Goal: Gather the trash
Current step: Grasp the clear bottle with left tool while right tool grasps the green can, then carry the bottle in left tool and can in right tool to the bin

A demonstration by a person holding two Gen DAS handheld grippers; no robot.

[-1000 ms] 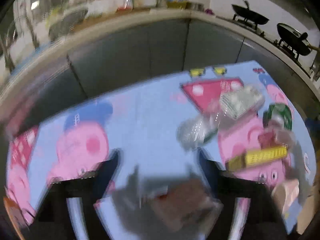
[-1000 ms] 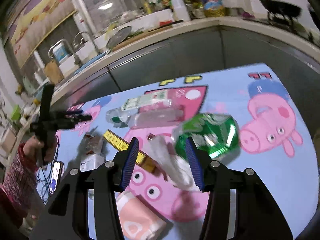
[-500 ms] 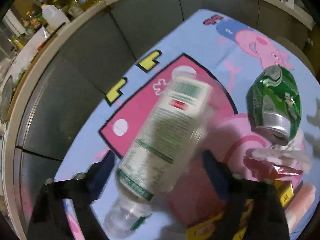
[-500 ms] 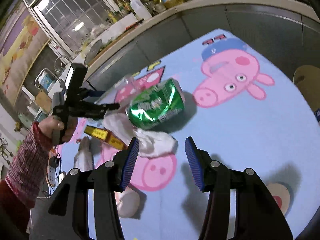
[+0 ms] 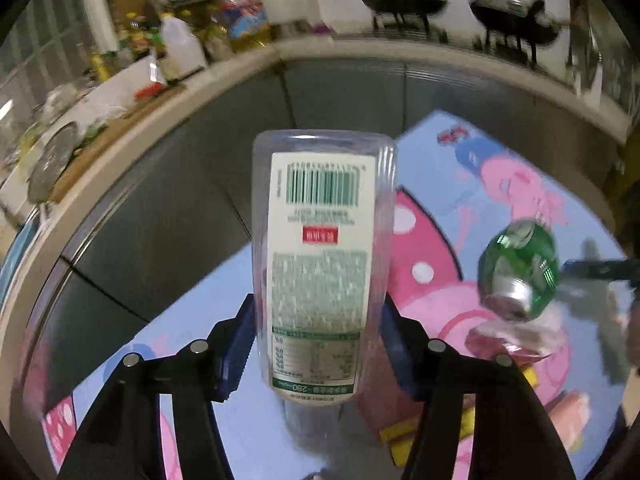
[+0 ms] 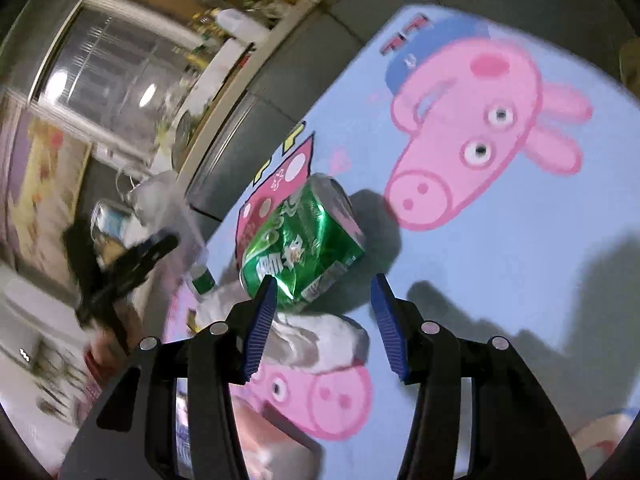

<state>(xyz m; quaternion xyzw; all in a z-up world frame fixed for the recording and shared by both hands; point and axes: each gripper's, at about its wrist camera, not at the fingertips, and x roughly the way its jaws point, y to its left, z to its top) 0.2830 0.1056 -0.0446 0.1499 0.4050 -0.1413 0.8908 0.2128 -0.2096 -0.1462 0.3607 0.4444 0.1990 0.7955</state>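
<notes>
A clear plastic bottle (image 5: 320,248) with a white and green label stands between the blue pads of my left gripper (image 5: 316,312). Its base points away from me and it is raised off the mat. The jaws are closing and the pads press on its sides. A dented green can (image 6: 304,248) lies on its side on the mat, just beyond my right gripper (image 6: 322,292), which hovers open above it with nothing between its fingers. A crumpled white tissue (image 6: 320,340) lies under that gripper. In the right wrist view the left gripper (image 6: 120,268) is a blur at the left.
The blue cartoon pig mat (image 6: 500,280) covers the floor in front of grey cabinets (image 5: 340,92). A yellow box (image 5: 404,440) and a red wrapper (image 5: 500,344) lie by the can (image 5: 520,272). Woks (image 5: 400,4) stand on the counter.
My left gripper came in over the bottle, closed round it and raised it off the mat. My right gripper rolled and sank closer to the green can, staying open.
</notes>
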